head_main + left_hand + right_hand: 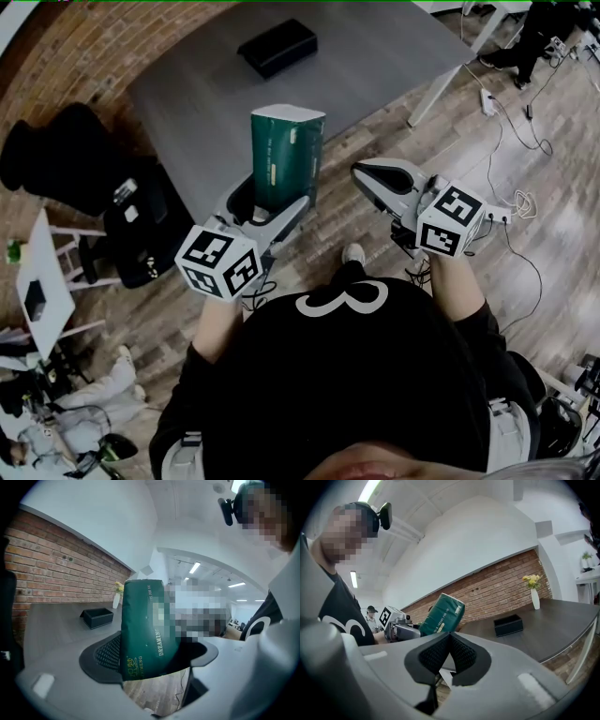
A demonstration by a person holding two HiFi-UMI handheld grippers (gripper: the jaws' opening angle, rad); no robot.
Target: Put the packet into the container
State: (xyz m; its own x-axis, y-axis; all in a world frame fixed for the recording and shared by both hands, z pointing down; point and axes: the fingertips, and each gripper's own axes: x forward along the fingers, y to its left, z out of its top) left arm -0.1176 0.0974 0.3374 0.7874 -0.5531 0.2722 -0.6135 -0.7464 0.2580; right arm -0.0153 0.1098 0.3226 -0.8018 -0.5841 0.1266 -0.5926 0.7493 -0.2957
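Your left gripper (154, 660) has its jaws clamped on the lower end of the green packet (145, 630), which stands upright between the pads at the middle of the left gripper view, most of its length free above them. It looks like a soft pack in a film wrapper, so judge it light, squashy and a little slick. A grip low on the body, across the flat faces as you have it, should hold, but the tall free end may sway. Your right gripper (450, 641) has its jaws pressed together on nothing. The black container (277, 45) sits open at the top centre of the head view on the grey table (394, 56), well apart from the packet. Wooden floor (525, 169) fills the right side and a brick wall (66, 56) the upper left.
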